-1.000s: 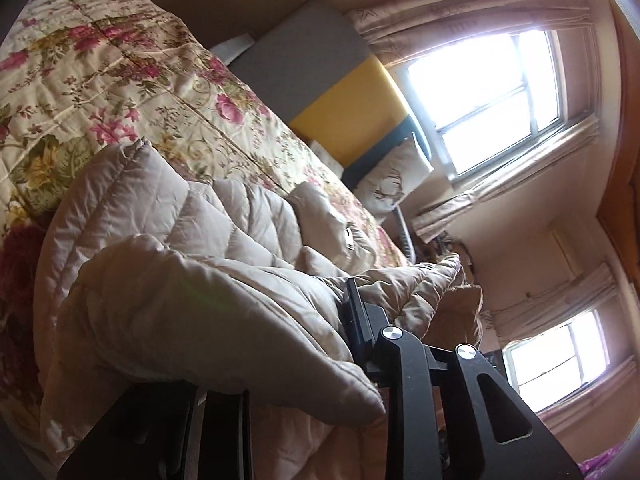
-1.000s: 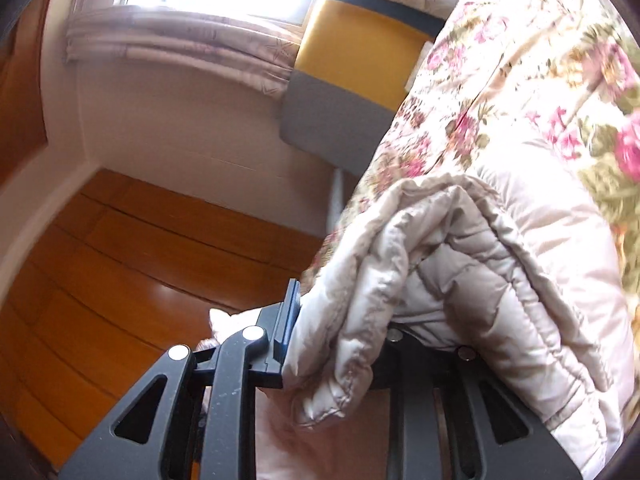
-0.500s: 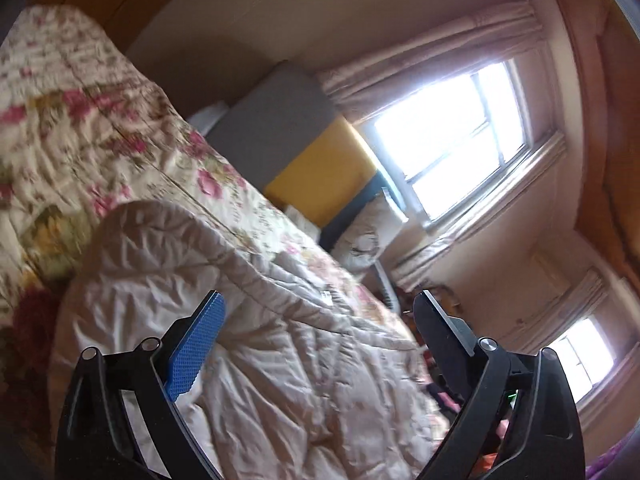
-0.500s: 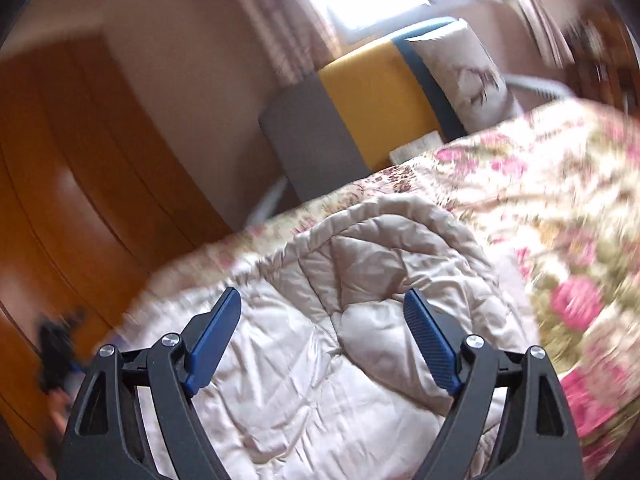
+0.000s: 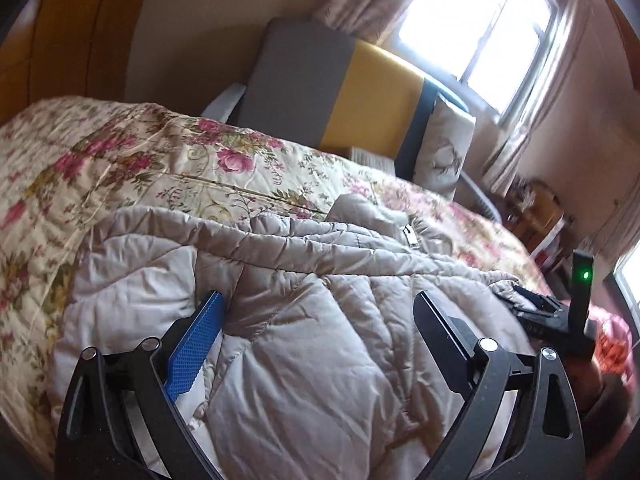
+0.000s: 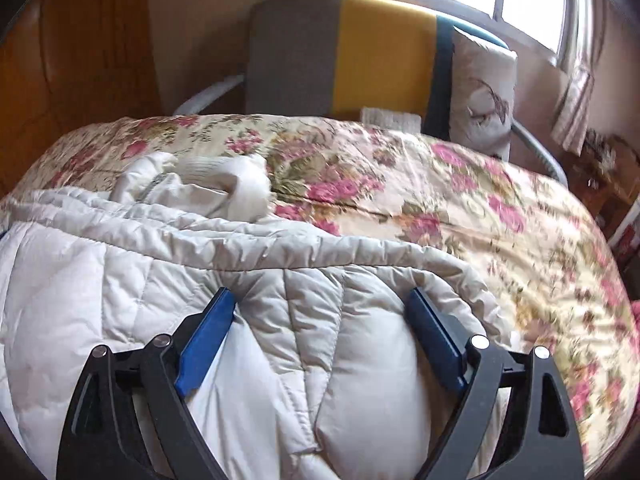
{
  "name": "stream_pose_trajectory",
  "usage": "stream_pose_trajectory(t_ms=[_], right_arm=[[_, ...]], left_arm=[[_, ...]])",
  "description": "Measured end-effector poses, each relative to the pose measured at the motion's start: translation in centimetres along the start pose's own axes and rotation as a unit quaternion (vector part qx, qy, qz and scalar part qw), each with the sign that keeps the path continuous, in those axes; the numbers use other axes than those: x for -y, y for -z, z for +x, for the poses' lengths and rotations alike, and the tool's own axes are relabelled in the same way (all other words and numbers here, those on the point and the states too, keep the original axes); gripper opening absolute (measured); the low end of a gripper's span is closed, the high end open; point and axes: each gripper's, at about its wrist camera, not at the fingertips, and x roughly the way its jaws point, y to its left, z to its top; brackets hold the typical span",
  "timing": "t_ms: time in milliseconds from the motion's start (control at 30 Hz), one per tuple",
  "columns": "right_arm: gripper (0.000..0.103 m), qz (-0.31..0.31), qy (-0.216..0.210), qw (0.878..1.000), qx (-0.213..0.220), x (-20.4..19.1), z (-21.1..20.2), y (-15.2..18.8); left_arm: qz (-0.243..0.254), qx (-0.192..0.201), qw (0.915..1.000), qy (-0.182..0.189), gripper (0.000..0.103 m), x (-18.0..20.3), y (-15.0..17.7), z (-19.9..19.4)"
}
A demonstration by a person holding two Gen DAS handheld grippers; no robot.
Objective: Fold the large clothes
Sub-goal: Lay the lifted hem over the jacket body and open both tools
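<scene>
A beige quilted down jacket (image 5: 304, 320) lies folded on the floral bedspread (image 5: 140, 160). It also fills the lower left of the right wrist view (image 6: 200, 280), with its collar (image 6: 216, 184) at the far side. My left gripper (image 5: 320, 300) is open and empty, its jaws spread just above the jacket. My right gripper (image 6: 320, 296) is open and empty, its jaws astride a puffy fold. The right gripper's body with a green light (image 5: 580, 300) shows at the right of the left wrist view.
A grey and yellow chair (image 6: 340, 60) with a white cushion (image 6: 480, 96) stands beyond the bed. Wooden wardrobe doors (image 6: 72, 60) are at the left. A window with curtains (image 5: 480, 28) and cluttered furniture (image 5: 536, 212) are at the right.
Both grippers held jacket folds one second ago, then opened and let go. The jacket now lies flat on the bed. Both grippers have tilted down toward it.
</scene>
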Motion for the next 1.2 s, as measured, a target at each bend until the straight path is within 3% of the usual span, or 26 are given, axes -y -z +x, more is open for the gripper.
stream_pose_trajectory(t_ms=[100, 200, 367, 533, 667, 767, 833, 933, 1133, 1200], right_arm=[[0.087, 0.043, -0.008, 0.999, 0.014, 1.9, 0.3, 1.1], [0.087, 0.041, -0.002, 0.999, 0.03, 2.0, 0.2, 1.5], [0.089, 0.037, -0.006, 0.998, 0.049, 1.9, -0.5, 1.9], [0.09, 0.034, -0.003, 0.998, 0.05, 1.6, -0.7, 1.9], [0.09, 0.034, -0.003, 0.998, 0.051, 1.6, -0.8, 1.9], [0.091, 0.035, -0.004, 0.998, 0.051, 1.6, -0.8, 1.9], [0.091, 0.038, -0.006, 0.998, 0.05, 1.7, -0.8, 1.9], [0.092, 0.043, -0.012, 0.998, 0.048, 1.8, -0.7, 1.8], [0.094, 0.038, -0.001, 0.998, 0.043, 1.4, -1.6, 1.3], [0.096, 0.044, 0.004, 0.997, 0.062, 0.8, -3.6, 1.2]], left_arm=[[0.029, -0.007, 0.9993, -0.02, 0.094, 0.4, -0.2, 2.2], [0.067, -0.008, 0.9971, -0.037, 0.099, 0.7, 0.4, 4.0], [0.053, -0.004, 0.9977, -0.043, 0.099, 1.0, 0.6, 2.6], [0.044, 0.021, 0.9988, 0.008, 0.099, 4.9, -0.5, -0.7], [0.099, -0.007, 0.995, -0.011, 0.099, 8.6, -1.2, 1.6], [0.138, -0.054, 0.9875, -0.054, 0.099, 9.2, -1.1, 6.0], [0.138, -0.06, 0.9869, -0.06, 0.099, 8.1, -0.7, 8.4], [0.113, -0.07, 0.9908, -0.027, 0.1, 6.2, 0.0, 9.7], [0.109, -0.062, 0.9919, -0.02, 0.1, 6.1, 0.4, 9.4], [0.1, -0.054, 0.9934, -0.019, 0.1, 6.0, 0.3, 8.4]])
